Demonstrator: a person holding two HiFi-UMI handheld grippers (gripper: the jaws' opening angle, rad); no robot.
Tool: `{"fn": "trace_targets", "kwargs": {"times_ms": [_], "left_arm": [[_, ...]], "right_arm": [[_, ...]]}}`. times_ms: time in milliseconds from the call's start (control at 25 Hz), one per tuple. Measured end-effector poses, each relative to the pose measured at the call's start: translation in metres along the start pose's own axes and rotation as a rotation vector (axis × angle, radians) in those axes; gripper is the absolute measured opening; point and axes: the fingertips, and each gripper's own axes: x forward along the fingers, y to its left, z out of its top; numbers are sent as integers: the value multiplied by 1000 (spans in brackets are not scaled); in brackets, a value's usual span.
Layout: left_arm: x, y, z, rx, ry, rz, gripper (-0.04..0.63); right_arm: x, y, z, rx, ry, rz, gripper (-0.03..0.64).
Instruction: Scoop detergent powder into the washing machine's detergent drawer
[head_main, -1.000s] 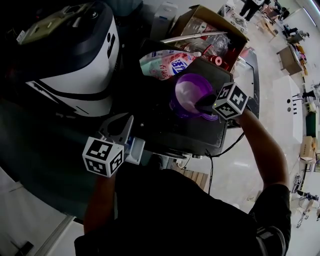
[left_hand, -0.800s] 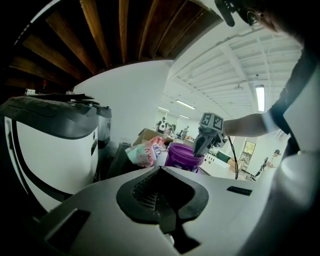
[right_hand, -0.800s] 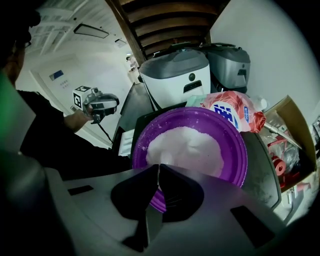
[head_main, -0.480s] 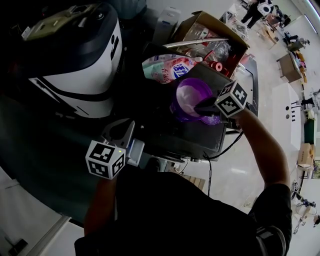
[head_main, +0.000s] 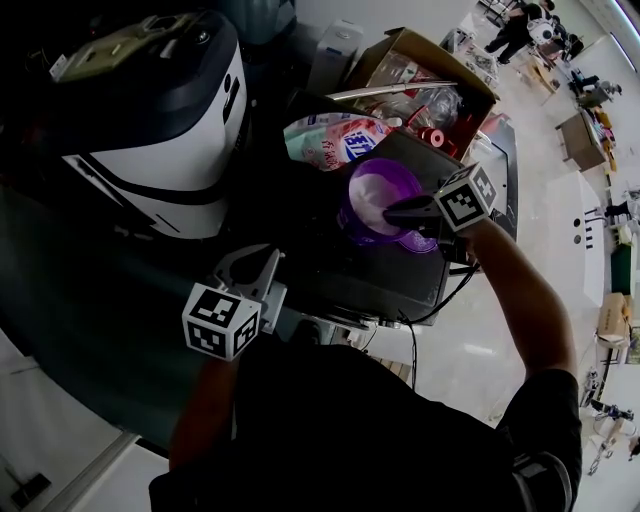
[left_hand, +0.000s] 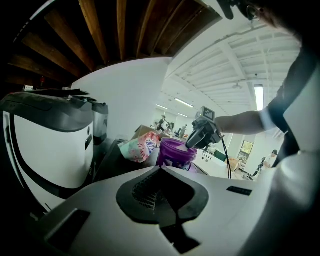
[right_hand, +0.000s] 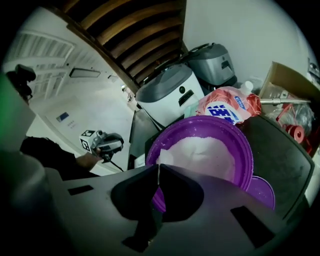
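A purple tub (head_main: 375, 200) of white detergent powder (right_hand: 200, 152) stands on a dark machine top (head_main: 400, 270), with its lid (right_hand: 262, 192) under it. My right gripper (head_main: 392, 211) reaches over the tub's near rim. It is shut on a thin pale strip that looks like a scoop handle (right_hand: 158, 169); the scoop's bowl is hidden. My left gripper (head_main: 256, 268) is shut and empty, low at the machine's front left. It sits just above a pale blue-white piece that looks like the drawer (head_main: 277, 303). From the left gripper view the tub (left_hand: 176, 152) and right gripper (left_hand: 192, 144) lie ahead.
A pink and blue detergent bag (head_main: 330, 135) lies behind the tub. A big white and dark appliance (head_main: 150, 130) stands to the left. An open cardboard box (head_main: 420, 75) of oddments sits at the back. A cable (head_main: 415, 340) hangs down the machine's front.
My right gripper has pushed further left over the powder tub. The left gripper has drifted slightly down and right near the drawer.
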Motion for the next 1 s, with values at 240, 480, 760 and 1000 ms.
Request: {"fn": "trace_targets", "kwargs": {"times_ms": [240, 480, 760, 1000], "left_arm": [[2, -11, 0, -1, -2, 8, 8], [7, -29, 1, 10, 4, 16, 8], [12, -59, -4, 26, 21, 40, 8], [-9, -61, -7, 9, 27, 119, 8]], "right_arm": [[-21, -9, 10, 155, -249, 61, 21], [-41, -18, 6, 250, -447, 110, 21], [-56, -27, -10, 311, -590, 174, 21], [-64, -17, -9, 328, -672, 285, 21]]}}
